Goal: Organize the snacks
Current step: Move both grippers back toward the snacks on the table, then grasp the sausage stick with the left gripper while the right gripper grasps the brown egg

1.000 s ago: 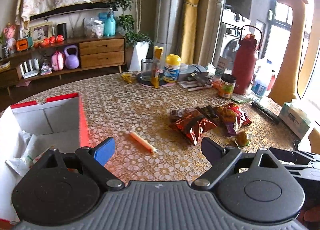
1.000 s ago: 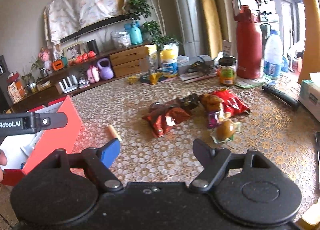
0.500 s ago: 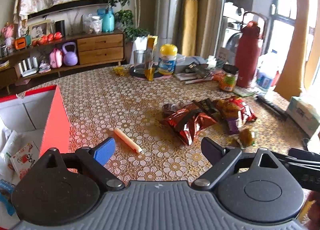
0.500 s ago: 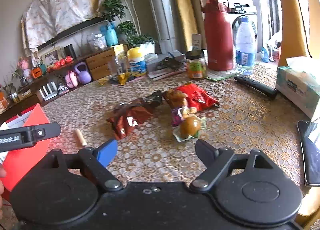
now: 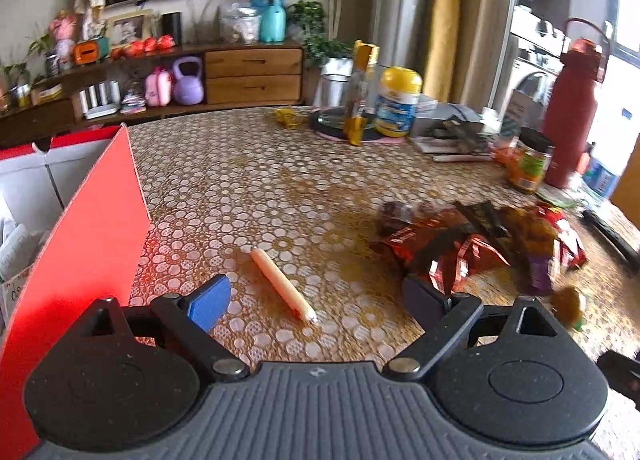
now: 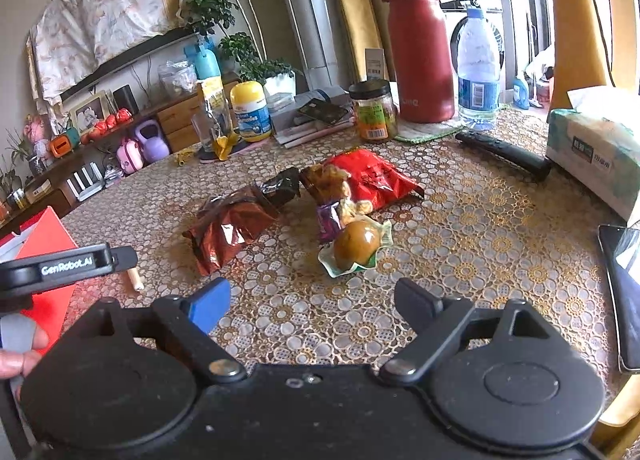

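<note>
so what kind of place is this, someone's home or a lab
Most likely a lived-in home, a living or dining room: a round table with a gold-patterned cloth, a wooden sideboard with drawers holding a framed photo, and a white washing machine behind.

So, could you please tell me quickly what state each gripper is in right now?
Left gripper: open, holding nothing.
Right gripper: open, jaws just widened, nothing between them.

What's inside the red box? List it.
The red box shows white inner walls and some pale packets at its left edge. Its near red wall hides the rest of the inside.
</note>
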Demonstrator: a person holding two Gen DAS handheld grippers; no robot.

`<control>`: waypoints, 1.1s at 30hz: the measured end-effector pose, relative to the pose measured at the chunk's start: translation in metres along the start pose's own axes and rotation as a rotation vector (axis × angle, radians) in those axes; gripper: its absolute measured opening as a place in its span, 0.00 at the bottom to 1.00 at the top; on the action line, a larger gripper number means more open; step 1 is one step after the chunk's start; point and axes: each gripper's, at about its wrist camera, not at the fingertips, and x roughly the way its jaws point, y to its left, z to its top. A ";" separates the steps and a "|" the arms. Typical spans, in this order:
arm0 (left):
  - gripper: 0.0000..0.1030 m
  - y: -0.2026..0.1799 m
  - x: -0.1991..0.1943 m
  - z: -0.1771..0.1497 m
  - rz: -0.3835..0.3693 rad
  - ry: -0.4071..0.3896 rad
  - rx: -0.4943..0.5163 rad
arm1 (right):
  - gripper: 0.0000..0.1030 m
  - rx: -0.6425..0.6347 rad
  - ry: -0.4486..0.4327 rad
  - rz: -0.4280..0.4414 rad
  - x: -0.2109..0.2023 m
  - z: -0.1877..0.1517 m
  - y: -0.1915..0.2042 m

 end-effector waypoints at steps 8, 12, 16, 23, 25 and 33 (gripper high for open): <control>0.90 0.004 0.031 -0.001 0.035 0.018 -0.042 | 0.86 0.009 0.016 -0.008 0.016 0.001 -0.008; 0.71 0.004 0.042 -0.004 0.032 0.036 -0.038 | 0.86 0.015 0.027 -0.014 0.025 0.000 -0.009; 0.57 0.004 0.049 -0.009 0.038 0.048 -0.034 | 0.86 0.019 0.030 -0.017 0.032 0.000 -0.010; 0.36 0.005 0.050 -0.012 0.030 0.032 -0.020 | 0.86 0.022 0.027 -0.031 0.048 0.002 -0.011; 0.31 0.006 0.050 -0.012 0.031 0.030 -0.013 | 0.86 0.023 0.030 -0.041 0.054 0.003 -0.011; 0.11 0.005 0.045 -0.015 0.018 0.031 0.017 | 0.86 0.038 0.027 -0.067 0.078 0.008 -0.009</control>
